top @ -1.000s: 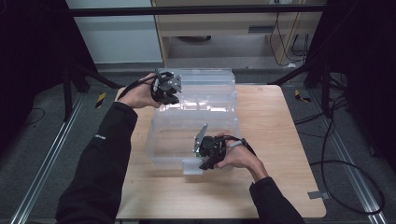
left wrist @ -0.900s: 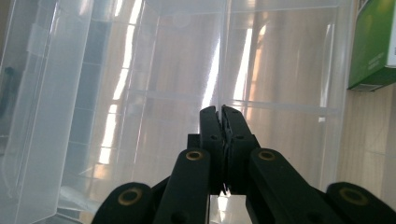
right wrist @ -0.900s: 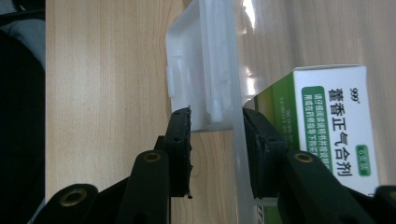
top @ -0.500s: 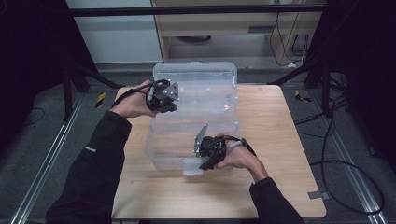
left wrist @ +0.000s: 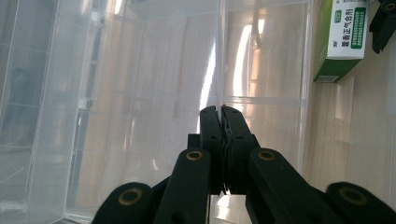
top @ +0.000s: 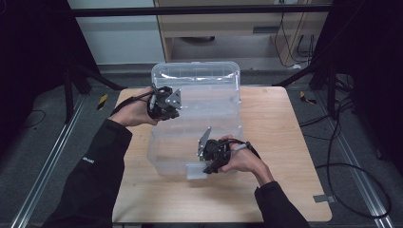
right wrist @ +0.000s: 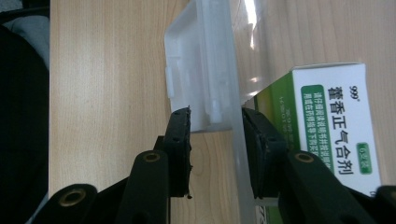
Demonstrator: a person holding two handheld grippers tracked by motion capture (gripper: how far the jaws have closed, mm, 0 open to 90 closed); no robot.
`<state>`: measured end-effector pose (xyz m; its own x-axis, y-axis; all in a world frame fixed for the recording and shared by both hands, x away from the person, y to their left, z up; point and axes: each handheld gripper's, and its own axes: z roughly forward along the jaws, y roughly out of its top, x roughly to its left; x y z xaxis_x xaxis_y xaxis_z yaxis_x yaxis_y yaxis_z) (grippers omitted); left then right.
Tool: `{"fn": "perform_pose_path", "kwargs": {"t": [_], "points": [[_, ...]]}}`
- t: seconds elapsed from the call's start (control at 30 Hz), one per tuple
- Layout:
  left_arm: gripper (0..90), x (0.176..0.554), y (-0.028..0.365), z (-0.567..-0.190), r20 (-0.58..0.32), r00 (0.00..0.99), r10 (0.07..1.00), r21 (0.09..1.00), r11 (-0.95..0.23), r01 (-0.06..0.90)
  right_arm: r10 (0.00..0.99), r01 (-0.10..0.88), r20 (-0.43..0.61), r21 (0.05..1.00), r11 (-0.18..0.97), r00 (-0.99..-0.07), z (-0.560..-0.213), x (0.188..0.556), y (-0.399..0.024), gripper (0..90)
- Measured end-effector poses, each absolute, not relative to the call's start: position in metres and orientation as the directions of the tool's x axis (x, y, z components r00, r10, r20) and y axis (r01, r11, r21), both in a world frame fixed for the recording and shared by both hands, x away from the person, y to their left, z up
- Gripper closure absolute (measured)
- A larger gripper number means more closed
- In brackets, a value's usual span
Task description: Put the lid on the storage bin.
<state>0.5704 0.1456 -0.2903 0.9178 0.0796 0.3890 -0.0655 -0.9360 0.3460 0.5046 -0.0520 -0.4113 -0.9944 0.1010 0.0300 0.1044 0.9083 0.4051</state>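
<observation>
High view: a clear plastic storage bin (top: 196,123) stands on a wooden table (top: 285,156), with its lid (top: 195,73) raised at the far side. The left gripper (top: 164,103) sits at the bin's left wall, near the rear corner, with the person's left hand (top: 138,111) behind it. Left gripper view: the two black jaws are pressed together with no gap, and the transparent wall appears to be pinched between their tips; beyond that wall, ahead and to the right of the jaws, a green-and-white medicine box (left wrist: 344,39) lies inside the bin. The right gripper (top: 211,159) is positioned at the bin's near edge, carried by the right hand (top: 242,159). Right gripper view: the jaws stand partly apart, straddling the bin's near rim and its white latch tab (right wrist: 201,70); one jaw is outside the wall, the other inside. The pads sit close against the plastic on both sides. The medicine box (right wrist: 336,126) lies just beside the inner jaw, on the bin floor.
</observation>
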Motion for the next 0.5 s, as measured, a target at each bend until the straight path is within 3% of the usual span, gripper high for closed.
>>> {"fn": "perform_pose_path", "kwargs": {"t": [0.5], "points": [[88.1, 0.554, 0.15, -0.294, 0.395, 0.916, 0.072, 0.356, -0.931, -0.08, 0.104, 0.107, 0.03, 0.411, 0.906, -0.994, -0.412, 0.504, -0.052, 64.7]]}}
